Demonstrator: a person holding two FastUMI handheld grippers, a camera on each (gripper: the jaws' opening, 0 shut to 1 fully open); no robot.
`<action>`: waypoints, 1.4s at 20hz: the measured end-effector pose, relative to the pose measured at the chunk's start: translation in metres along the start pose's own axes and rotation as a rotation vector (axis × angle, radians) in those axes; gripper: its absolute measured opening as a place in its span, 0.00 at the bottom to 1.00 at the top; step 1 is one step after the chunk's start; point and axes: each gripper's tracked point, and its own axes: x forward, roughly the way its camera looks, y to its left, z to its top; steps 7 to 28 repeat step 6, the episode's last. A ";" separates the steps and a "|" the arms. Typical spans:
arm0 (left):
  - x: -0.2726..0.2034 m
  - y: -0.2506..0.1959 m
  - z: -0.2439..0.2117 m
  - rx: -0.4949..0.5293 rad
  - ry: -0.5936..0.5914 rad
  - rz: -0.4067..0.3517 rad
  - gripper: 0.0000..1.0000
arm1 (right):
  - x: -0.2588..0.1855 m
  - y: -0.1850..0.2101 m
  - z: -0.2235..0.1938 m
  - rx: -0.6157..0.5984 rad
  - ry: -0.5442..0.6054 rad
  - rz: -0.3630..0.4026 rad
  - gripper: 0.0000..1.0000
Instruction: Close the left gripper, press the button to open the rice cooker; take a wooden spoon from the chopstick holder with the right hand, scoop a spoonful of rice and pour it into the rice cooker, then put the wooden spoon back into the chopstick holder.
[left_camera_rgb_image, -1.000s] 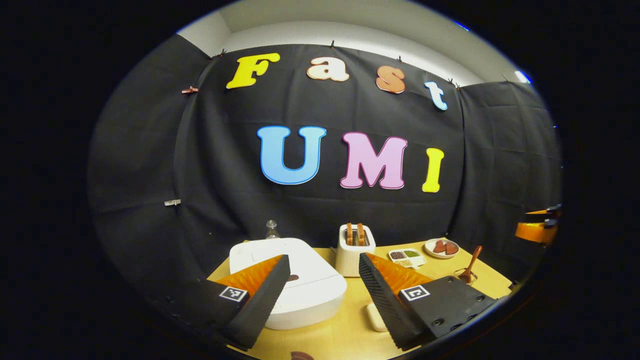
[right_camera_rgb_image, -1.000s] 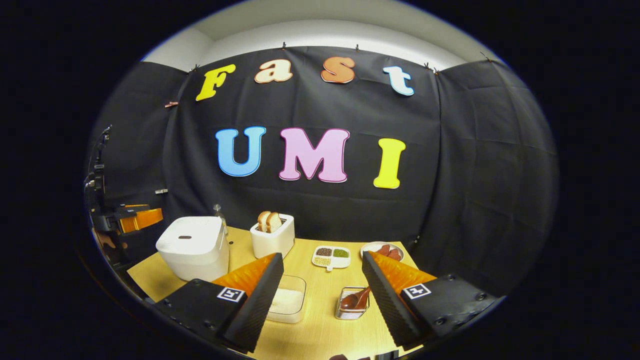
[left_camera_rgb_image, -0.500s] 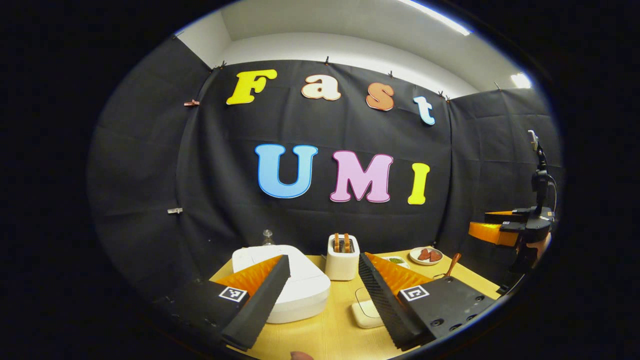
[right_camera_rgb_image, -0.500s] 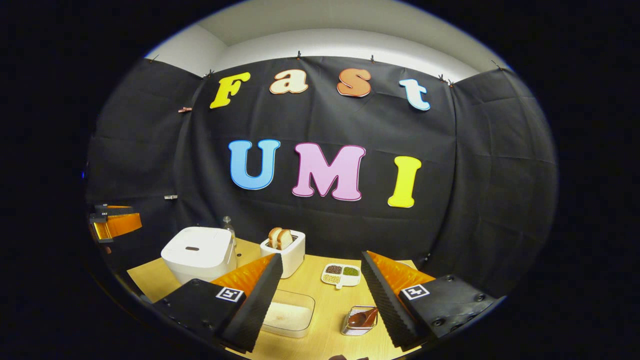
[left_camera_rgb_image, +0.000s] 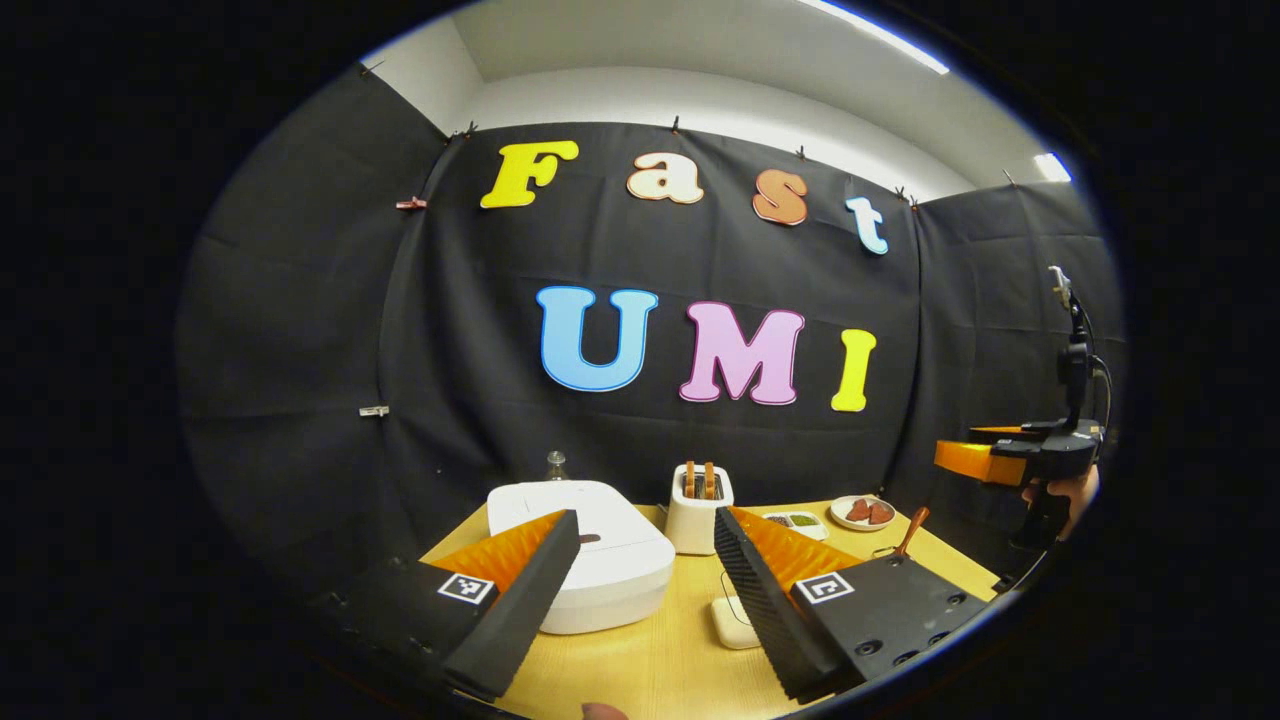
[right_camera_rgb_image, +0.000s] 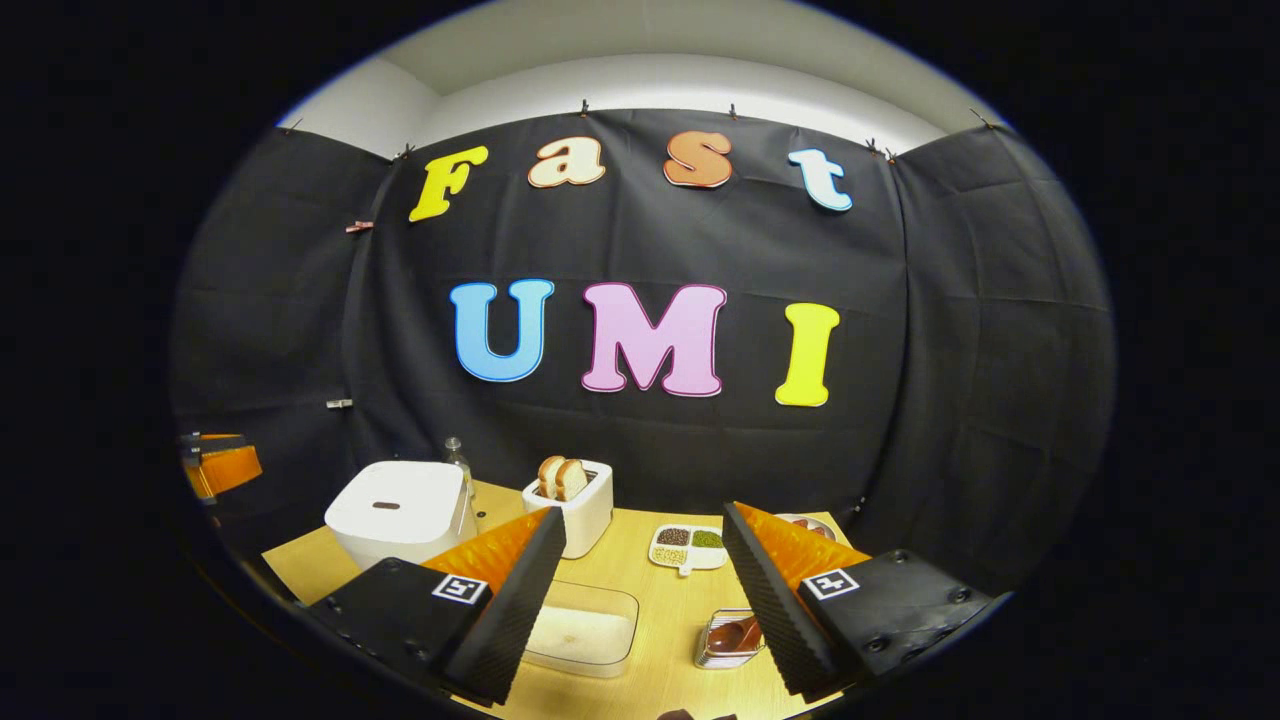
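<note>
Across the lower part of the right gripper view, a pale wooden tabletop (right_camera_rgb_image: 640, 560) stands before black cloth walls: left to right, the closed white rice cooker (right_camera_rgb_image: 400, 512), a toaster (right_camera_rgb_image: 570, 505), a clear rice box (right_camera_rgb_image: 585, 630), and the wooden spoon (right_camera_rgb_image: 735, 633) in its chopstick holder (right_camera_rgb_image: 722, 645). The left hand-held gripper (left_camera_rgb_image: 640, 590) and right hand-held gripper (right_camera_rgb_image: 640, 590) hang spread apart, empty.

The left gripper (left_camera_rgb_image: 645, 585) is showing two wedge-shaped jaws with ribbed inner faces, each mounted on a dark block carrying a small square black-and-white marker and round screw heads. The right gripper (right_camera_rgb_image: 645, 590) is wearing the same blocks, markers and screws. A hand (left_camera_rgb_image: 1070, 490) is gripping its handle, a thin cable looping above.
</note>
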 end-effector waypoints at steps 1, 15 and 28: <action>-0.001 0.000 -0.001 0.001 0.003 0.003 0.94 | -0.002 0.002 -0.002 0.001 0.005 0.004 0.98; -0.003 -0.003 -0.006 0.000 0.025 -0.004 0.94 | -0.010 0.001 -0.001 -0.002 0.012 0.001 0.98; -0.003 -0.003 -0.006 0.000 0.025 -0.004 0.94 | -0.010 0.001 -0.001 -0.002 0.012 0.001 0.98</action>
